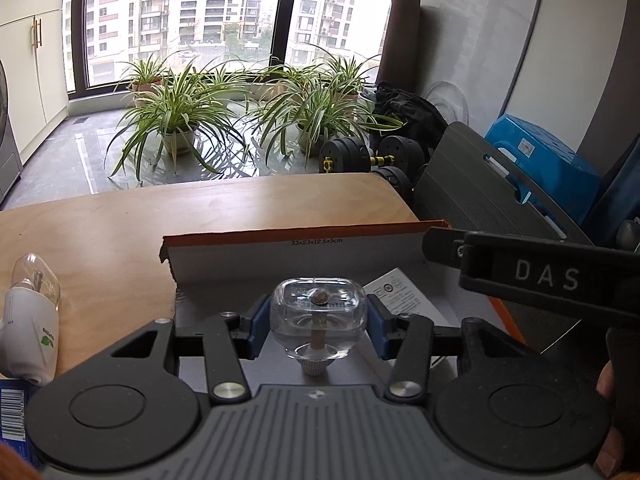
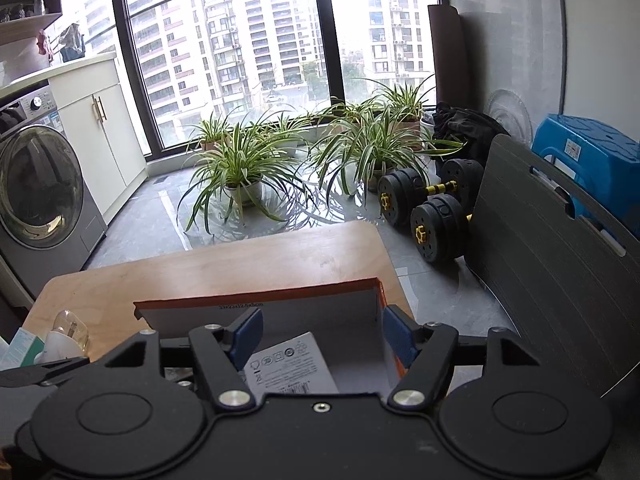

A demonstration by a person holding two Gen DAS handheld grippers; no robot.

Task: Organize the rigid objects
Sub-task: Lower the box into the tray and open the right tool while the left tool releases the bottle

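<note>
My left gripper (image 1: 318, 322) is shut on a small clear glass bottle (image 1: 318, 316) with a cork stopper, held between the blue pads above the open orange-edged cardboard box (image 1: 304, 240). A white printed leaflet (image 1: 404, 292) lies inside the box. My right gripper (image 2: 320, 338) is open and empty, hovering over the same box (image 2: 256, 300), with the leaflet (image 2: 290, 364) below its fingers. The right gripper's black body shows at the right of the left wrist view (image 1: 548, 276).
The box sits on a wooden table (image 1: 120, 220). A light bulb in a white sleeve (image 1: 34, 312) lies at the table's left; it also shows in the right wrist view (image 2: 70, 332). Past the table are potted plants (image 2: 240, 168), dumbbells (image 2: 428, 208), a washing machine (image 2: 40, 188) and a blue stool (image 2: 588, 160).
</note>
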